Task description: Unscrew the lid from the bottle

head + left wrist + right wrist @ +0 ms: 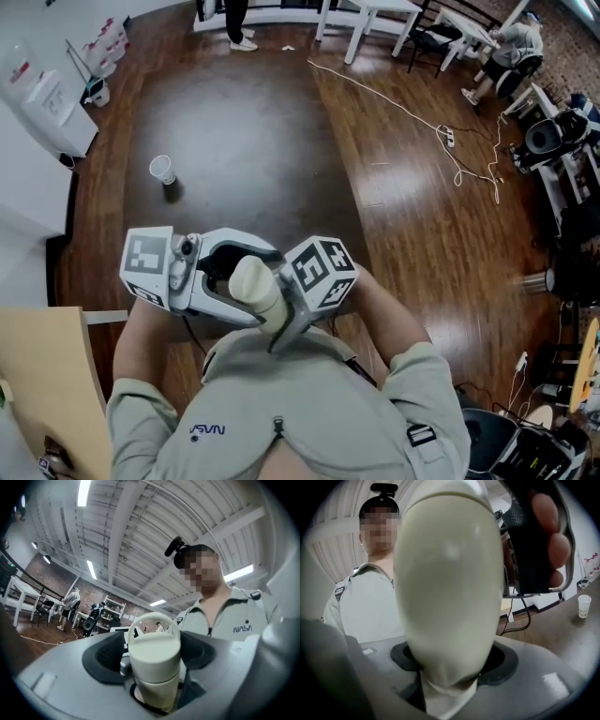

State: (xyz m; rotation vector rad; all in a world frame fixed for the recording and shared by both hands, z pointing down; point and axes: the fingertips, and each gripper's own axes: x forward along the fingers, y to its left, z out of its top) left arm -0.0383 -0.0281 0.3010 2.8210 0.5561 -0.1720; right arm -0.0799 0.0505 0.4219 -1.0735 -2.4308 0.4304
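I hold a cream bottle (255, 289) close to my chest between both grippers. In the right gripper view its rounded body (450, 588) fills the picture, and my right gripper (450, 686) is shut on it. The left gripper view shows the bottle (154, 677) standing up between the jaws, topped by its lid (154, 639) with a loop handle. My left gripper (154, 702) stands open around it, with dark gaps on both sides. In the head view the left gripper (230, 267) sits at the bottle's left and the right gripper (284, 323) at its lower right.
A paper cup (162, 170) stands on the dark wooden floor ahead. A white cable (412, 112) runs across the floor to the right. A light wooden tabletop (47, 375) is at my lower left. White tables (375, 14) and a seated person (516, 42) are far off.
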